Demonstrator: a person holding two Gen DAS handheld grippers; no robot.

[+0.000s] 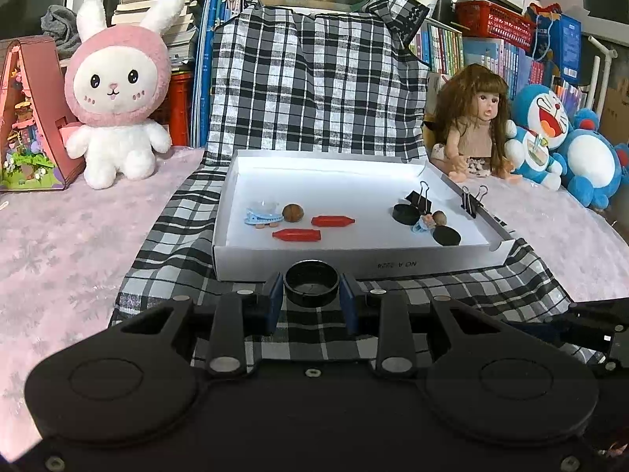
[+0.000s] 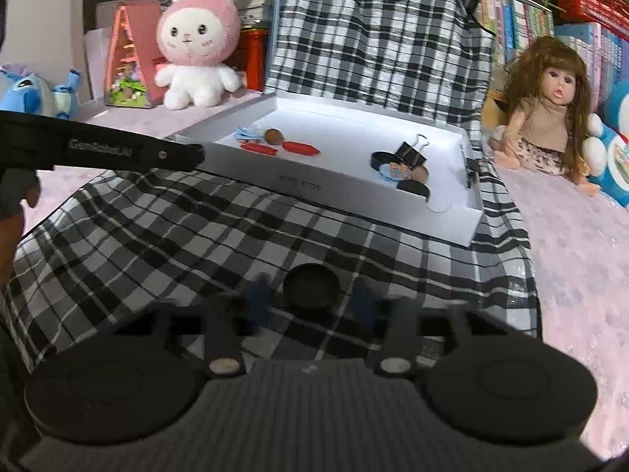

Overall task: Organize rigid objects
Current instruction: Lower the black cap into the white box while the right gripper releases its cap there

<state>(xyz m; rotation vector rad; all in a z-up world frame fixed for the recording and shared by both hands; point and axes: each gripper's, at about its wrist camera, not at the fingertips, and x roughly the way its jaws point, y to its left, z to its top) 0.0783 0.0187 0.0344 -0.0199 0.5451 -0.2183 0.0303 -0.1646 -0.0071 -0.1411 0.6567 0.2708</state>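
Note:
In the left wrist view my left gripper [image 1: 311,299] is shut on a black round cap [image 1: 311,285], its blue pads pressed against both sides, just in front of the white box [image 1: 354,261]. In the right wrist view a second black cap [image 2: 310,287] lies on the checked cloth [image 2: 196,228] between the blurred blue fingers [image 2: 257,295] of my right gripper [image 2: 310,301]. A gap shows on each side of it, so the jaws are open. The box holds two red bottle-shaped pieces [image 1: 297,235], a brown ball [image 1: 293,212], a blue clip [image 1: 261,214], black caps [image 1: 406,213] and binder clips [image 1: 418,198].
A pink-hooded rabbit plush [image 1: 118,98] and a small house model [image 1: 27,118] stand at the left. At the right sit a doll [image 1: 475,118] and blue plush toys [image 1: 550,133]. Books line the back. The left gripper's body [image 2: 118,149] reaches in at the left of the right wrist view.

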